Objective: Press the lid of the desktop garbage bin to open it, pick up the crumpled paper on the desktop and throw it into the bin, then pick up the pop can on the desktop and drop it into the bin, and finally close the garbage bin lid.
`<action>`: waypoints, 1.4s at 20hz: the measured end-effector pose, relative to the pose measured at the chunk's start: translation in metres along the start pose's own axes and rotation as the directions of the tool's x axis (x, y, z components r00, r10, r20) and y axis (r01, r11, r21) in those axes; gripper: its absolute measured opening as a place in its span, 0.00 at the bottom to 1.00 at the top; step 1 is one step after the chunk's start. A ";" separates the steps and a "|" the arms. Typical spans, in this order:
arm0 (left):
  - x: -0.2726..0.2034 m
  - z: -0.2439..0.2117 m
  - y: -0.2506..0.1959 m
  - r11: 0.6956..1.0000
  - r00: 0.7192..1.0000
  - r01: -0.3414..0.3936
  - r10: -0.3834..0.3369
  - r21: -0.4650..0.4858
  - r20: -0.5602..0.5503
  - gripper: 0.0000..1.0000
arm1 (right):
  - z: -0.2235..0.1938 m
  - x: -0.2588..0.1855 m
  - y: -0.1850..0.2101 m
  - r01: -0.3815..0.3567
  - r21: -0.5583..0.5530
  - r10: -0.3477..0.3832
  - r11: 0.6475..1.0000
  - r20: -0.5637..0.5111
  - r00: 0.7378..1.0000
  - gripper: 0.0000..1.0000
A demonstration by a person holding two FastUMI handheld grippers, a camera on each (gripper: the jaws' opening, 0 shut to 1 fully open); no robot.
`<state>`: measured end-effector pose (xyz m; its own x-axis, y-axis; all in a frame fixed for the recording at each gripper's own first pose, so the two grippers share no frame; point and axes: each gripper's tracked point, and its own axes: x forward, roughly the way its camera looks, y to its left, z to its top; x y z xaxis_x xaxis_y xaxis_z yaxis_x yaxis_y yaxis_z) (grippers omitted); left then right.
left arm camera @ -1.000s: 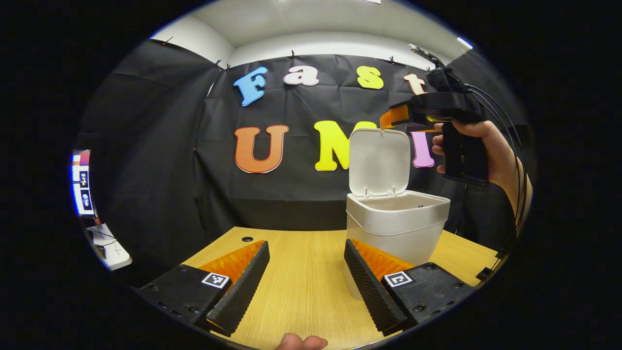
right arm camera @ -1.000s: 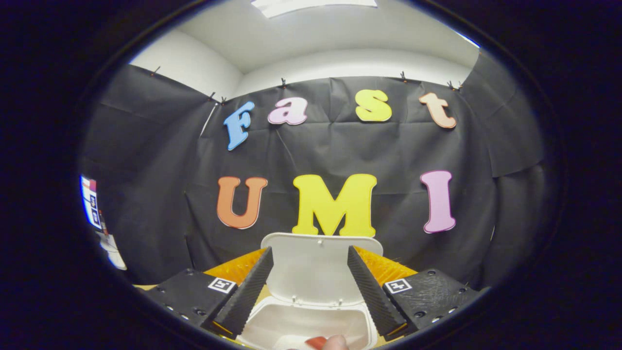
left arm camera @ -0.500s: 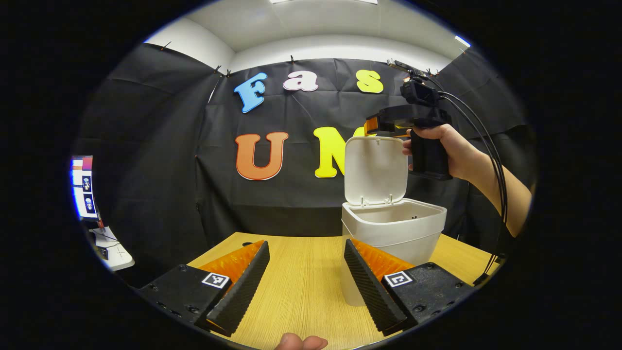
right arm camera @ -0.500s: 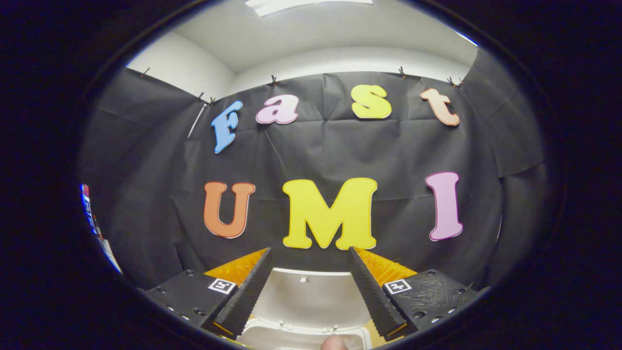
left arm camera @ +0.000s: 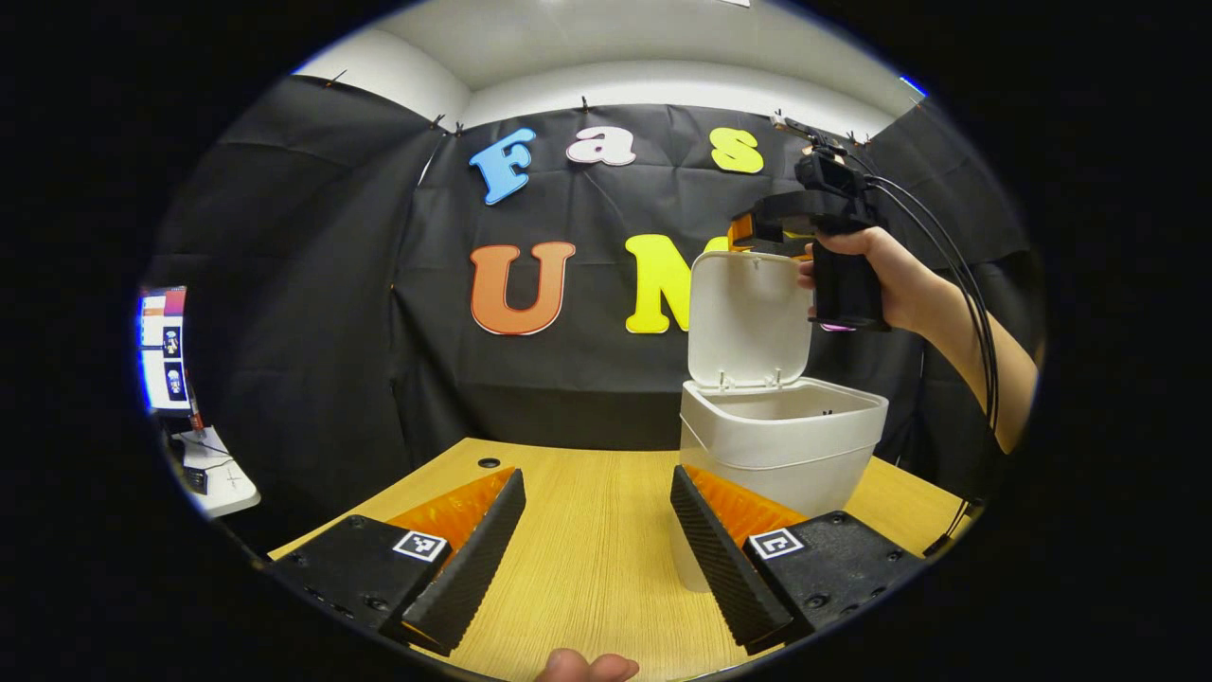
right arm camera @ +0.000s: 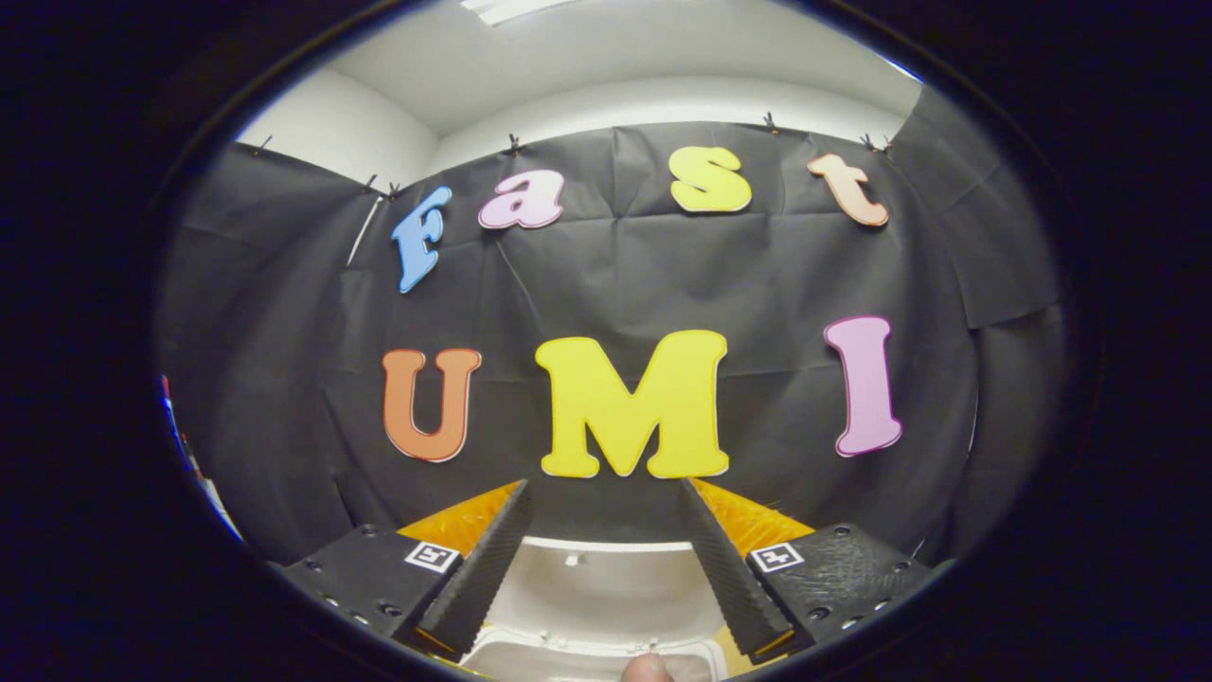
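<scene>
I see a booth hung with black cloth [left arm camera: 312, 284] on the back and side walls, and a wooden desktop [left arm camera: 587, 540] with light grain running away from me. A small dark hole [left arm camera: 489, 463] sits near the desktop's far left edge. Past that edge, at far left, a lit screen [left arm camera: 161, 350] stands over a white side table [left arm camera: 222, 483].

My left gripper [left arm camera: 598, 549] hangs low over the desktop, its jaws spread wide with nothing between them. Bare wood lies between the fingers and to their left, open out to the far edge.

The white garbage bin [left arm camera: 786, 455] stands on the right part of the desktop, just behind my left gripper's right finger [left arm camera: 720, 559]. Its lid [left arm camera: 748, 317] stands upright, hinged at the back rim, so the mouth is open.

My right gripper [left arm camera: 757, 227] is held above and just behind the top edge of the lid by a hand [left arm camera: 876, 275], with black cables [left arm camera: 966, 303] trailing down past the forearm. In the right gripper view its jaws [right arm camera: 601, 568] are also wide and empty, and the lid's top edge [right arm camera: 606, 568] lies between and below the fingers. I cannot tell whether they touch the lid.
</scene>
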<state>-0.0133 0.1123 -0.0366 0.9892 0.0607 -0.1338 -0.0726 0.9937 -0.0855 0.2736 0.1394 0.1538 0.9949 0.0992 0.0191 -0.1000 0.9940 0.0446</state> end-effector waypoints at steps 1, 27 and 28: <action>-0.002 0.001 0.002 1.000 1.000 -0.004 0.004 -0.001 0.003 1.00 | -0.001 -0.001 0.001 0.000 -0.001 0.000 1.000 -0.006 1.000 0.95; -0.027 -0.003 0.000 1.000 1.000 0.002 -0.002 -0.015 0.015 0.99 | -0.137 -0.136 0.014 -0.083 -0.022 0.075 0.996 -0.243 0.967 0.96; -0.027 -0.003 0.000 1.000 1.000 0.003 -0.003 -0.015 0.015 0.99 | -0.142 -0.138 0.012 -0.080 -0.015 0.074 0.997 -0.249 0.966 0.97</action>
<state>-0.0409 0.1099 -0.0359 0.9912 0.0594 -0.1185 -0.0715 0.9924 -0.1002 0.1375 0.1439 0.0102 0.9571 0.1807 -0.2266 -0.1792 0.9834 0.0275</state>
